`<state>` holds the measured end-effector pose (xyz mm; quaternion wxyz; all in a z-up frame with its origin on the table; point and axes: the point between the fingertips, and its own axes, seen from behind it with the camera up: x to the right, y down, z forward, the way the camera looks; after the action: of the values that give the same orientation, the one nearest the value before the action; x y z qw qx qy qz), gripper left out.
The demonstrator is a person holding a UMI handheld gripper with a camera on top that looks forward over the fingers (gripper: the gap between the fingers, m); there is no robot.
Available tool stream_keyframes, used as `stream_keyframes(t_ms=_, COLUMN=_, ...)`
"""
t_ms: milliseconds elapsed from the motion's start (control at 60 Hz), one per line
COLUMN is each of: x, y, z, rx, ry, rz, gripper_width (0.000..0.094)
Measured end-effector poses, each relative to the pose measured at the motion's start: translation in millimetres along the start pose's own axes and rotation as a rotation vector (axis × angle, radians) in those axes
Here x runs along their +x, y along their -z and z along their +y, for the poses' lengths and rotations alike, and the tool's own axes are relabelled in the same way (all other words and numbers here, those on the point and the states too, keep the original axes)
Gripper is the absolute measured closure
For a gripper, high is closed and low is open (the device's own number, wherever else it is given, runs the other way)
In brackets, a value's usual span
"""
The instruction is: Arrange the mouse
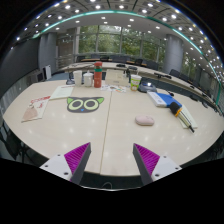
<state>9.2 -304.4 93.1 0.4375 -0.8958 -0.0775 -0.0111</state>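
Observation:
A small pale pink mouse point(145, 121) lies on the light wooden table point(100, 135), ahead of my right finger and a good way beyond it. A dark mouse mat with green owl-like eyes point(86, 104) lies further off to the left of the mouse. My gripper point(112, 158) is held above the table's near edge, open and empty, with its magenta pads point(76, 156) spread wide. Nothing stands between the fingers.
Cups and a red can point(97, 77) stand at the table's far side. Papers and a book point(35, 108) lie at the left. A blue box with a yellow item point(167, 100) and a pen point(186, 120) lie at the right. Chairs surround the table.

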Motion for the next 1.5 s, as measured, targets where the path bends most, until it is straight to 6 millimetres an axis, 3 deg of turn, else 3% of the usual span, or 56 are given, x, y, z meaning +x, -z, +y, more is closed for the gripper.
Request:
stream_keyframes(t_ms=117, x=63.0, y=-56.1, z=-0.7, rx=0.007, ry=-0.047, rz=0.062, gripper_width=0.0071)
stream_keyframes(t_ms=233, x=105.8, y=-114.6, z=-7.5, rx=0.009, ry=-0.090, rz=0.084, gripper_width=0.0082)
stream_keyframes(t_ms=417, x=136.6, y=-188.9, z=-14.4, rx=-0.022, ry=-0.161, rz=0.070, gripper_width=0.0080)
stream_keyframes(t_ms=517, x=144.2, y=-213.0, z=-20.2, rx=-0.037, ry=-0.192, rz=0.055, gripper_width=0.0079)
stream_keyframes(t_ms=700, x=144.0, y=-242.7, z=-51.8, rx=-0.020, ry=-0.205, rz=0.014, gripper_width=0.0082)
stream_keyframes(t_ms=917, x=144.8, y=-274.7, z=-72.8, rx=-0.028, ry=-0.197, rz=0.011, gripper_width=0.0105)
stream_keyframes(t_ms=1000, x=148.5, y=-283.3, z=-74.7, rx=-0.032, ry=-0.176, rz=0.035, gripper_width=0.0181)
stream_keyframes(t_ms=1133, x=151.2, y=-288.9, z=-76.7, rx=-0.027, ry=-0.148, rz=0.075, gripper_width=0.0427)
stream_keyframes(t_ms=1417, x=153.9, y=-285.7, z=-75.9, rx=-0.054, ry=-0.146, rz=0.109, gripper_width=0.0593)
stream_keyframes(t_ms=1500, x=154.3, y=-274.5, z=-90.3, rx=-0.033, ry=-0.154, rz=0.123, gripper_width=0.0607)
